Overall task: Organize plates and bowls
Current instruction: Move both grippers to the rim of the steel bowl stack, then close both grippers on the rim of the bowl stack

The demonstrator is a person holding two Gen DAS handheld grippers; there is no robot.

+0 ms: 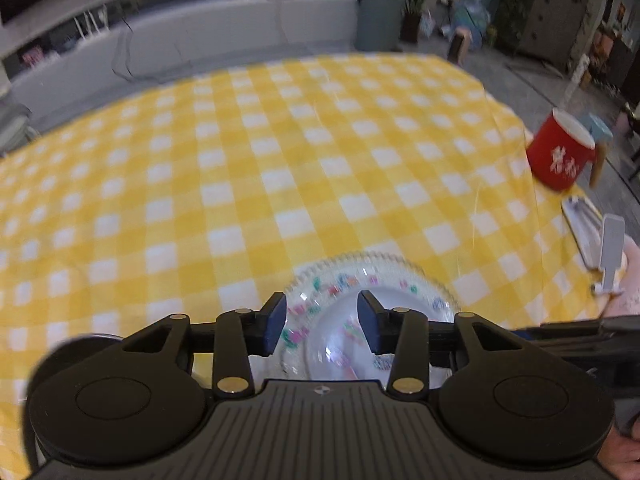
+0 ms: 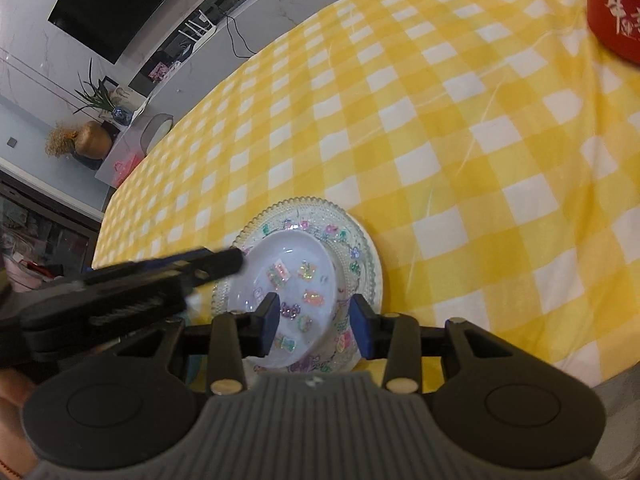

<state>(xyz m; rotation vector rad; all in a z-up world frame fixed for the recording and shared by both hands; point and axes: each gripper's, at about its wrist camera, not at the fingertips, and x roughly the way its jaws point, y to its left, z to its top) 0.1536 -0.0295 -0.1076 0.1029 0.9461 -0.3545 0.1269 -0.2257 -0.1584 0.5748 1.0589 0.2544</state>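
A clear glass plate [image 2: 362,248] with a beaded rim and coloured stickers lies on the yellow checked tablecloth [image 2: 440,120]. A small white dish [image 2: 296,256] with stickers sits on it. My right gripper [image 2: 314,326] is open just above the near side of the dish, holding nothing. My left gripper [image 1: 322,322] is open over the same plate [image 1: 400,276] and dish [image 1: 340,340], and its black body [image 2: 132,284] enters the right wrist view from the left, reaching to the dish's left rim.
A red mug [image 1: 560,156] with white characters and a wooden handle stands at the table's right edge; it also shows in the right wrist view [image 2: 612,12]. A white stand [image 1: 610,256] sits near the right edge. A grey sofa [image 1: 200,48] lies beyond the table.
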